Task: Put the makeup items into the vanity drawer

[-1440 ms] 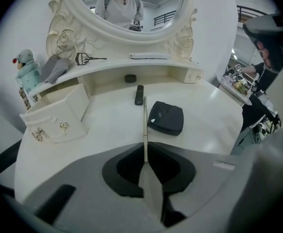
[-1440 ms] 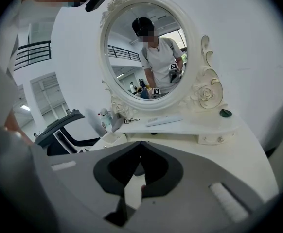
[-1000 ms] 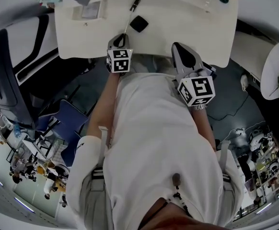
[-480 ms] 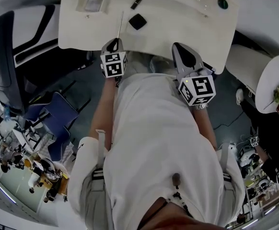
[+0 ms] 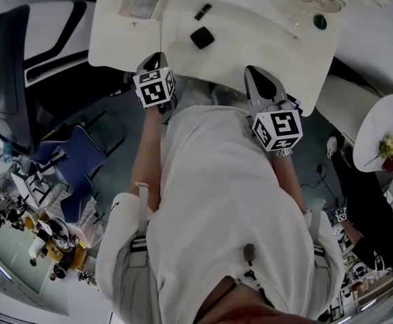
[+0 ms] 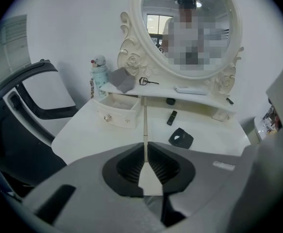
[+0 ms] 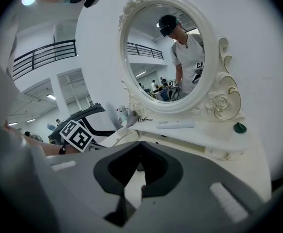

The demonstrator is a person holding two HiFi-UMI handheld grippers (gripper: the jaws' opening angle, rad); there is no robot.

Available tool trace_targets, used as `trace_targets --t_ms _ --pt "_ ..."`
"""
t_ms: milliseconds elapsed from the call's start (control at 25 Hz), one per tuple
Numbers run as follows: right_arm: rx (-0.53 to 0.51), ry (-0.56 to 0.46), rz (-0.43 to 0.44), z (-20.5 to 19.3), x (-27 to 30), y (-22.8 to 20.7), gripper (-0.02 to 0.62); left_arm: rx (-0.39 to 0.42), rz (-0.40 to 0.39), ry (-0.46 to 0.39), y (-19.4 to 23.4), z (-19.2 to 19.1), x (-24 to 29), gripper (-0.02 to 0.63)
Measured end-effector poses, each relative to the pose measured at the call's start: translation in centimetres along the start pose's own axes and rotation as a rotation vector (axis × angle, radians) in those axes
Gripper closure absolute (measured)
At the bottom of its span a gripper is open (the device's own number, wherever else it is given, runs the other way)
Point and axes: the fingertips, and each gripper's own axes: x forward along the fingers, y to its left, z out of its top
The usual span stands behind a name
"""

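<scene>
My left gripper [image 6: 145, 147] [image 5: 156, 58] is shut on a thin cream stick [image 6: 144, 120] [image 5: 161, 36], which stands up from the jaws over the white vanity top [image 6: 83, 135]. Beyond it, a small white drawer [image 6: 117, 109] [image 5: 137, 7] is pulled open at the back left. On the vanity top lie a black compact [image 6: 181, 138] [image 5: 202, 38] and a black lipstick tube [image 6: 171, 117] [image 5: 202, 11]. My right gripper [image 7: 140, 143] [image 5: 252, 71] hovers at the vanity's front edge, shut and holding nothing.
An oval mirror [image 6: 190, 28] stands on a shelf carrying an eyelash curler [image 6: 148, 81], a white flat item [image 7: 175, 124] and a small black jar [image 6: 170, 101]. A green knob-like item [image 7: 239, 127] [image 5: 320, 21] sits at the right. A black chair [image 5: 7, 66] stands left of the vanity.
My left gripper has lifted and shifted left with the thin stick in it, rolling as it went. The right gripper has stayed in place.
</scene>
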Motion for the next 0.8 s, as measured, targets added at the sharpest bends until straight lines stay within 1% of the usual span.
trace_targets --t_ms 160,360,560,680,800 --pt "-0.003 0.008 0.010 0.9 1.8 0.9 0.588 -0.042 0.030 0.009 2.1 1.6 0.7 0.572" --pt "-0.053 0.032 0.004 1.5 3.9 2.4 0.588 -0.113 0.016 0.020 4.1 3.2 1.4 0.572" --pt "-0.050 0.041 -0.032 1.8 5.0 2.7 0.588 -0.189 0.008 0.078 5.8 4.0 2.5 0.572" --pt "-0.057 0.047 -0.061 2.0 5.6 2.9 0.588 -0.221 -0.006 0.105 6.7 4.5 3.2 0.572" --pt "-0.073 0.055 -0.084 2.2 6.3 3.2 0.588 -0.243 -0.026 0.115 7.4 5.3 4.0 0.571"
